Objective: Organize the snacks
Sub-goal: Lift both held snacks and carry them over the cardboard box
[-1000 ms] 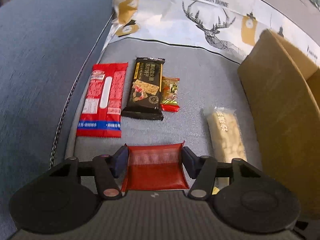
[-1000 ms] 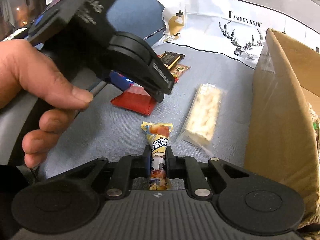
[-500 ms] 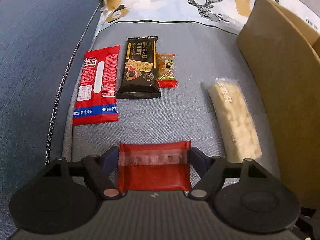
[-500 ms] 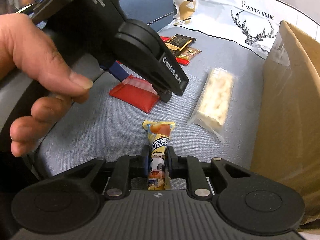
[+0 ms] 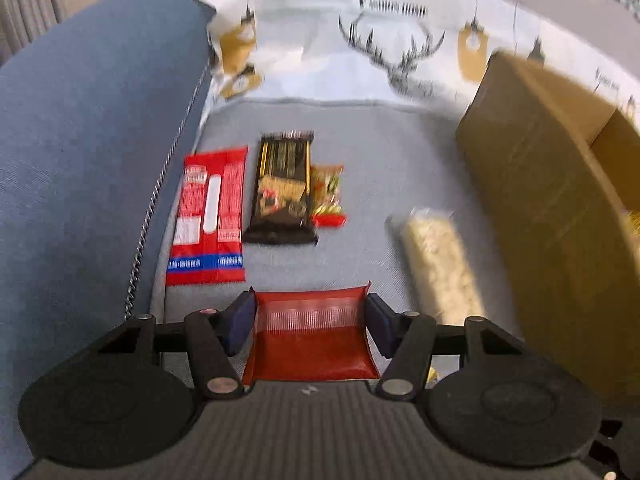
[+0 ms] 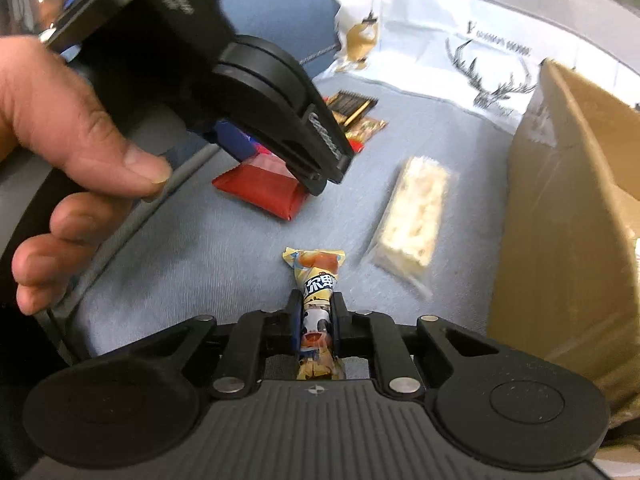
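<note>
Left gripper (image 5: 310, 322) jaws had just narrowed onto the red packet (image 5: 310, 340), edges curling, lifted off the seat cushion (image 5: 380, 152). Right gripper (image 6: 317, 322) stayed clamped on the yellow snack (image 6: 316, 280). Both ready for placing, probably beside the sorted row.

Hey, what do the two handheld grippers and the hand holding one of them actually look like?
Both the left gripper and the right gripper are matte black plastic, with ribbed bodies, round hinge discs, silver rivets on the linkage bars and a small white mark at the centre. The left's pads are dark blue. The bare hand shows no sleeve or glove.
</note>
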`<state>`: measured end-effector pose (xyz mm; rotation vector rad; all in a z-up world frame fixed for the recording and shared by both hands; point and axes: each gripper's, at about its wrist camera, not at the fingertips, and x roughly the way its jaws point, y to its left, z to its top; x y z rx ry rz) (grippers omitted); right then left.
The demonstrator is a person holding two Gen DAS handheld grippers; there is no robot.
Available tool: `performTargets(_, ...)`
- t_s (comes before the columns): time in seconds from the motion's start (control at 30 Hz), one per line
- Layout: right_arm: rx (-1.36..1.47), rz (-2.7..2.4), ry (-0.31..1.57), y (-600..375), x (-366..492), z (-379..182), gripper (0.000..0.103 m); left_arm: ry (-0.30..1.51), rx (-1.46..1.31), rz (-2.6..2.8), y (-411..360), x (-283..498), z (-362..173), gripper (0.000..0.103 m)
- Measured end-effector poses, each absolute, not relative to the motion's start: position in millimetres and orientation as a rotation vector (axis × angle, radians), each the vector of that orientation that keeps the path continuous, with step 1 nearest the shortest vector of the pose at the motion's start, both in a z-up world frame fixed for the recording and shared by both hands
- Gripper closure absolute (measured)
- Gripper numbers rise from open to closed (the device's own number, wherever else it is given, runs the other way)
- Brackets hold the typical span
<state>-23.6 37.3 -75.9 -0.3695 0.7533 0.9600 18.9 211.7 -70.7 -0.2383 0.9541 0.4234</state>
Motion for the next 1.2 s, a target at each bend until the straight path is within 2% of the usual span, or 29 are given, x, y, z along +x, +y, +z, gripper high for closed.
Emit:
performTargets(0.6, -0.176, 0.845, 0.506, -15.4, -10.9, 7.4, 0.089, 0.707, -0.270, 0.356, 182.8, 6.1, -3.6, 0.038)
performTargets(0.93, -0.032, 0.735, 0.380, -76.3, 42.9, 60.7, 0.089, 0.558, -0.235, 0.335, 146.7, 19.4, 24.2, 0.038)
performTargets(1.2, -0.035, 0.620, 0.343, -123.9, 96.4, 58.2, 0.089, 0.535, -0.212, 0.282, 119.2, 39.0, 26.7, 0.037)
